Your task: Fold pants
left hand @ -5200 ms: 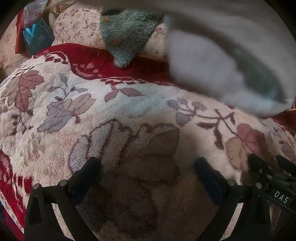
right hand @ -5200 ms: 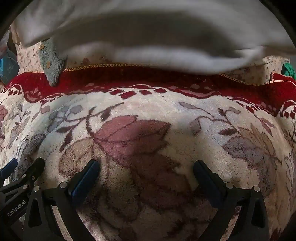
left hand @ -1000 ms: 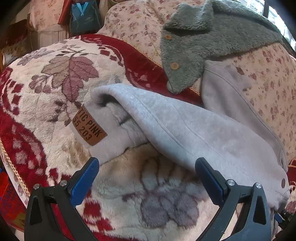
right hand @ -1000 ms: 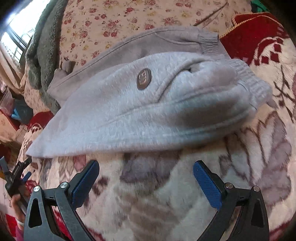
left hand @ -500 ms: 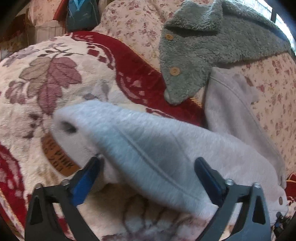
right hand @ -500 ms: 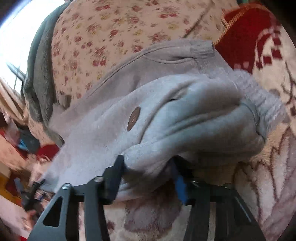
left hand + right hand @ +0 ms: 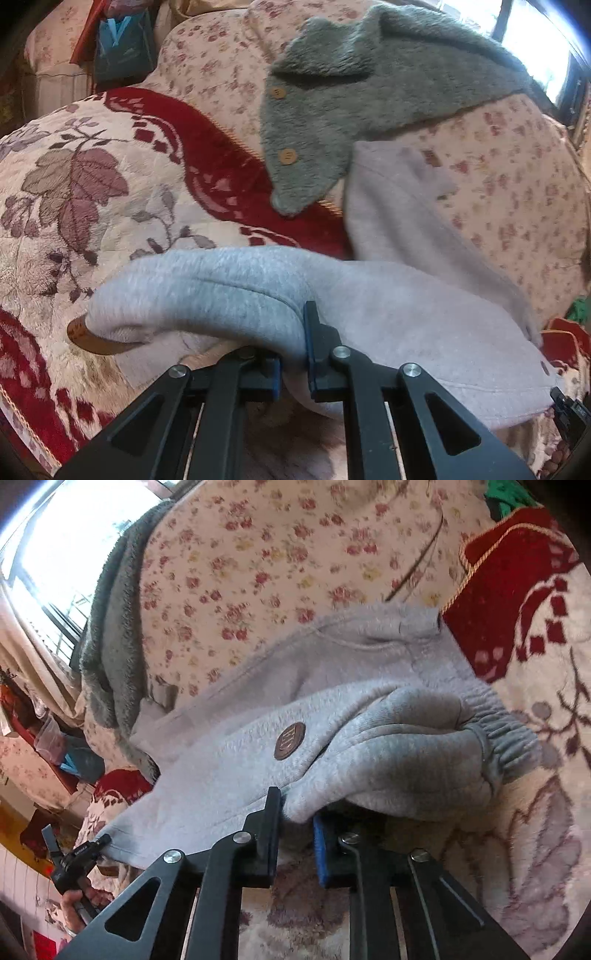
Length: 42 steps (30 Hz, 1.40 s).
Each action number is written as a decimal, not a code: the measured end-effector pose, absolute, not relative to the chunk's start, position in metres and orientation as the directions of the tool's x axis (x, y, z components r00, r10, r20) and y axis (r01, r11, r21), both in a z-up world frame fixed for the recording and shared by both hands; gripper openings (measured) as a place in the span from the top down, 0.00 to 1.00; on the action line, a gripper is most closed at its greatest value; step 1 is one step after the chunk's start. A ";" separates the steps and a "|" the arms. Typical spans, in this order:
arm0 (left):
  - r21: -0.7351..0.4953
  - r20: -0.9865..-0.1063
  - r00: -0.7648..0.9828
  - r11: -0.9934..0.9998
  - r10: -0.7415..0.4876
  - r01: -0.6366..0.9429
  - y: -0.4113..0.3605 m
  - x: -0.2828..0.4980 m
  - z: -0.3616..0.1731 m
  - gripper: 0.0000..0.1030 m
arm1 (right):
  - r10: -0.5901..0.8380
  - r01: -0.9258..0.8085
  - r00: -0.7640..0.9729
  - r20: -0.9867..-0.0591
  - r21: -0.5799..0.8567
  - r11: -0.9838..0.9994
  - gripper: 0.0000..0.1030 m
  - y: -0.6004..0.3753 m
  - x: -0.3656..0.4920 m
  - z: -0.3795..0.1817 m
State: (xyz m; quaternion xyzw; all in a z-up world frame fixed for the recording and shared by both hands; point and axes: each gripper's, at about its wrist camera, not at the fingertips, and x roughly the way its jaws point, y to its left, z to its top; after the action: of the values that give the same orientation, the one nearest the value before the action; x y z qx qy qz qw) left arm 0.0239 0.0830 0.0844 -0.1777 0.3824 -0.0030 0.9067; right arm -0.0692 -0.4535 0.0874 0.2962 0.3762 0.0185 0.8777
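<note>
Grey cloth in the left tongs: the left gripper (image 7: 293, 363) has its two black fingers squeezed tight on a thick fold of the grey pants (image 7: 388, 317).
Grey cloth in the right tongs: the right gripper (image 7: 295, 843) is pinched on another fold of the same pants (image 7: 369, 753), with cloth bunched between its blue pads.
Just past the left tongs: the held fold curls over to the left like a fat roll, and a brown patch (image 7: 94, 338) peeks out under its end.
Just past the right tongs: a round brown badge (image 7: 290, 741) sits on the cloth, and the stretchy cuff (image 7: 509, 738) hangs off to the right.
Under both tongs: a fluffy blanket (image 7: 74, 206) with red edges and leaf shapes, where most of the pants rest.
Farther from the tongs: the other end of the pants lies up on a flowery cover (image 7: 524, 184).
Farthest from the left tongs: a fuzzy grey-green jacket (image 7: 351, 92) with two wooden buttons.
Far left of the right tongs: a hand (image 7: 79, 904) holds the other tool.
</note>
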 end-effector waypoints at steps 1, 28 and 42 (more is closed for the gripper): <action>-0.336 -0.687 0.710 0.934 -0.155 -0.121 0.082 0.020 0.089 0.91 | 0.253 0.189 0.720 -0.646 0.534 0.824 0.85 -0.456 -0.073 0.091; -0.313 -0.742 0.631 0.950 -0.228 -0.025 0.059 -0.092 0.066 0.72 | 0.195 0.242 0.589 -0.784 0.402 0.883 0.82 -0.490 -0.182 0.081; -0.466 -0.717 0.660 0.859 -0.225 -0.213 0.113 -0.069 0.072 0.21 | 0.244 0.132 0.598 -0.763 0.395 0.909 0.35 -0.453 -0.178 0.127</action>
State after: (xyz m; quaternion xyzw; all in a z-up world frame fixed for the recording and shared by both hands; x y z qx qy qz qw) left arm -0.0693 0.1132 0.0718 -0.2655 0.4125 -0.0035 0.8714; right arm -0.1781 -0.4533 0.1271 0.2106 0.4470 0.0323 0.8688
